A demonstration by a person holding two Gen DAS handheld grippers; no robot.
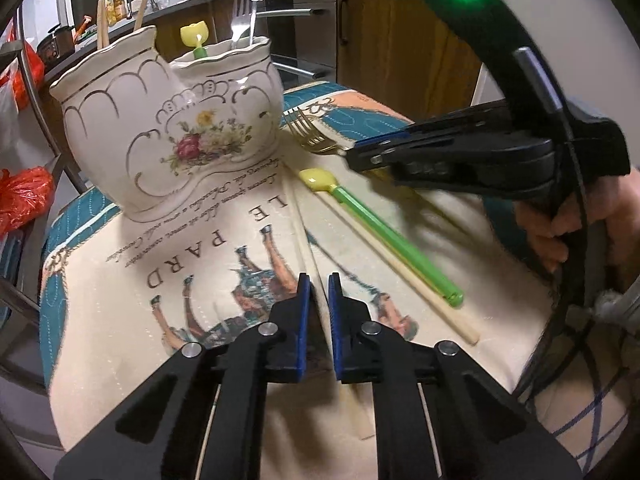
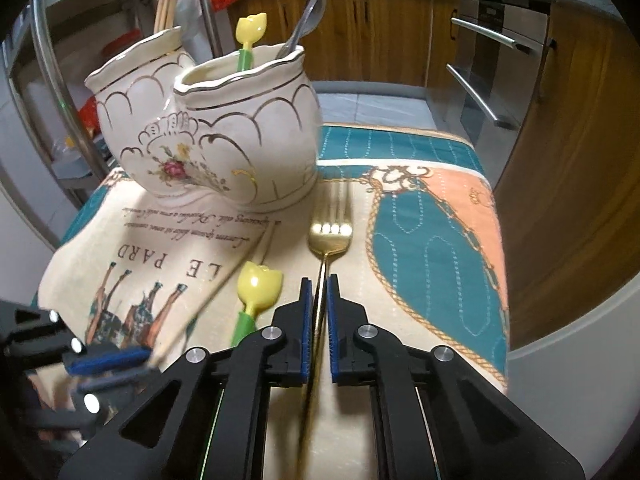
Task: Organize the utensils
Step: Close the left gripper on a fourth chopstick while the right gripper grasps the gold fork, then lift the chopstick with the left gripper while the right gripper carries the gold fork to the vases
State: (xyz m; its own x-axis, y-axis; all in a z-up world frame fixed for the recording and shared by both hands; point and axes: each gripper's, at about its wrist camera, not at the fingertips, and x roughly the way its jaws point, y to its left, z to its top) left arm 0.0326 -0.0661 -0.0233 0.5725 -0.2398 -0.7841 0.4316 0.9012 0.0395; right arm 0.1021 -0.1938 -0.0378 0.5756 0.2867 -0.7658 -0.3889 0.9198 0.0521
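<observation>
A white double ceramic holder [image 1: 168, 128] with a flower print stands on the printed cloth; it also shows in the right wrist view [image 2: 224, 132]. It holds chopsticks [image 2: 168, 0], a tulip spoon [image 2: 250, 34] and a steel fork [image 1: 240, 20]. My left gripper [image 1: 319, 284] is shut on a wooden chopstick [image 1: 302, 236] lying on the cloth. My right gripper [image 2: 319, 284] is shut on the handle of a gold fork [image 2: 332, 228], whose tines point at the holder. A green-handled tulip spoon [image 1: 376, 232] and a second chopstick [image 1: 420, 296] lie between the grippers.
The cloth [image 2: 432, 240] covers a small table whose edge drops off at the right. Wooden kitchen cabinets [image 2: 380, 32] and an oven [image 2: 492, 76] stand behind. Orange bags [image 1: 20, 196] hang at the left of a metal rack.
</observation>
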